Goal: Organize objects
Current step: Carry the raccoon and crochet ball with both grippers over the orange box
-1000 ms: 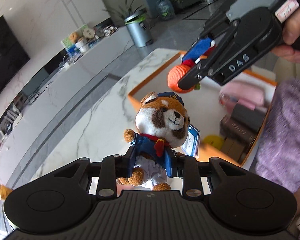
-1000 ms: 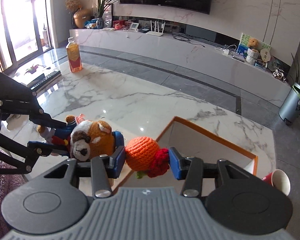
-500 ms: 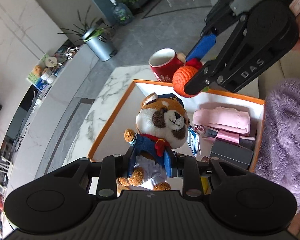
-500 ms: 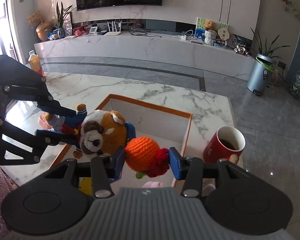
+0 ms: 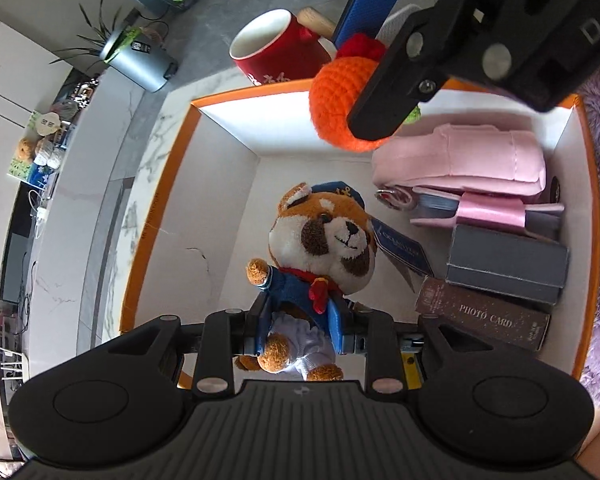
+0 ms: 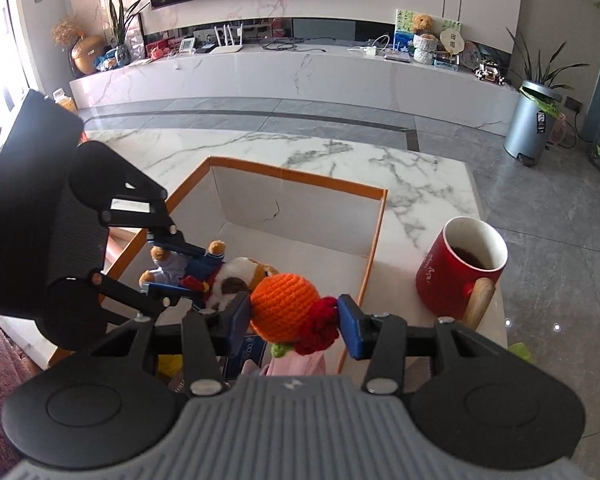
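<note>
hidden stuff: the yellow thing [image 5: 414, 364] in the near corner of the box is mostly behind the left gripper's body, can't tell what it is. The pink satin-ribbon bundle [image 5: 488, 210] is half tucked under the pink padded pouch [image 5: 460, 164], so no clue there either.
left gripper [image 5: 300, 326]: clenched on the waist of the brown-and-white plush bear in a blue sailor outfit [image 5: 320, 248], which hangs over the box's bare white floor, head pointing away from the camera. Whether it touches the floor, can't tell.
right gripper [image 6: 294, 320]: clamped on the orange crocheted ball with a red yarn flower [image 6: 286, 308], up above the box's near right corner, over the pink pouch.
box: white cardboard box with orange rim [image 5: 160, 200] on the marble table [image 6: 260, 148].
open room: the whole left half of the box is bare; the right side is packed.
edges: red ceramic mug with a wooden handle [image 6: 458, 268] sits just outside the right wall, near the table edge.
count: 1 bear, 1 ball, 1 mug, 1 pouch, 1 grey box [image 5: 504, 266], 1 brown glittery "PHOTO CARD" box [image 5: 480, 318].
</note>
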Demonstrator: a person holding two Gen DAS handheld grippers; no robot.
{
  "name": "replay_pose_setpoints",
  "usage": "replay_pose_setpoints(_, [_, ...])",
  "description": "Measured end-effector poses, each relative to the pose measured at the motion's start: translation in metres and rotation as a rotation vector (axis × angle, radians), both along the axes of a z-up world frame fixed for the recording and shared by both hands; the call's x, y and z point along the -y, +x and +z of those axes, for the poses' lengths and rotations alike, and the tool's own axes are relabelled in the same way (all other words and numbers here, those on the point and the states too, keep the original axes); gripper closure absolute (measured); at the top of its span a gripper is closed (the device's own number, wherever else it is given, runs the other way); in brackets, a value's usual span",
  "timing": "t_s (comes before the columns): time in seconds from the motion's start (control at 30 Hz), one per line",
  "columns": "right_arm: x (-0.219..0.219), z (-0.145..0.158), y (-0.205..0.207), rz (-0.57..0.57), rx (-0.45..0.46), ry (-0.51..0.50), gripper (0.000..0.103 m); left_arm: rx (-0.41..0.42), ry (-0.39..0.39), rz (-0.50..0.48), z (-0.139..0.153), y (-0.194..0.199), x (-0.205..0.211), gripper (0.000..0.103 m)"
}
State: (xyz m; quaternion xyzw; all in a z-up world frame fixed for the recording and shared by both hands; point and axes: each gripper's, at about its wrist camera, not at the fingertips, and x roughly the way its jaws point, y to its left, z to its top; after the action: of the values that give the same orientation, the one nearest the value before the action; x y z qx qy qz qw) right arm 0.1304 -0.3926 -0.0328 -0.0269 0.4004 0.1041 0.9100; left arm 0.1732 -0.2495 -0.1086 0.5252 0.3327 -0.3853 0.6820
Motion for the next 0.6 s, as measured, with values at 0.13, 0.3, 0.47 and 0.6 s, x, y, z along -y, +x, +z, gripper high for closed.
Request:
replay_pose_setpoints(0.13, [-0.007, -0.006, 0.007, 0.021, -0.017, 0.000, 0.054, -0.013, 0.048, -0.004, -0.010, 0.008, 0.000, 0.069])
replay_pose_setpoints(0.3, [-0.012, -0.011, 0.011, 0.032, -0.033, 0.001, 0.054, -0.043, 0.078, 0.035, -0.023, 0.021, -0.008, 0.069])
replay_pose_setpoints(0.47, [-0.013, -0.016, 0.013, 0.028, -0.050, -0.011, 0.054, -0.047, 0.094, 0.062, -0.030, 0.025, -0.016, 0.067])
replay_pose_setpoints(0.6, [-0.015, -0.015, 0.013, 0.025, -0.054, -0.018, 0.054, -0.055, 0.073, 0.070, -0.023, 0.024, -0.022, 0.061])
